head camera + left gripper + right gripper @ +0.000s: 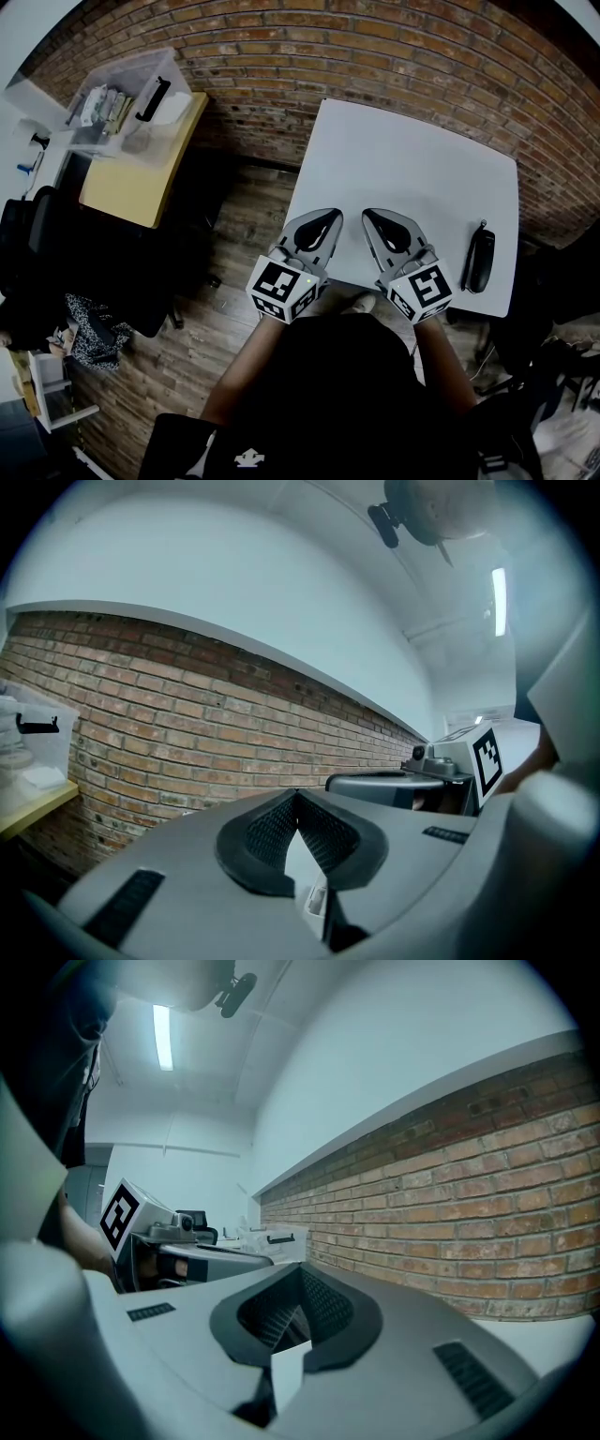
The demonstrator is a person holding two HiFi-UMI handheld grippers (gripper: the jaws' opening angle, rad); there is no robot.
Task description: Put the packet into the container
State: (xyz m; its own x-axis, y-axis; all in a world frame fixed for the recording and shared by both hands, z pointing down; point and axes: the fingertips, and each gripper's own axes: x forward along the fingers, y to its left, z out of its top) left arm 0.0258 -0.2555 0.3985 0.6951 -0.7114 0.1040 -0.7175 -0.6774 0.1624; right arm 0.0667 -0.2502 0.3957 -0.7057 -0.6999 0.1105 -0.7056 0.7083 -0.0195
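Both the left gripper (330, 217) and right gripper (371, 217) rest with jaws pressed together, empty, at the white tabletop's (403, 150) lower edge, so a clumsy reach could knock the dark packet (479, 261), lying at centre-right, off its nearby edge.

From the person's head, one camera looks steeply down on the white table (412, 159); the two gripper views sit low and close behind their own jaws, facing level at the brick wall (187, 724), shared by all three
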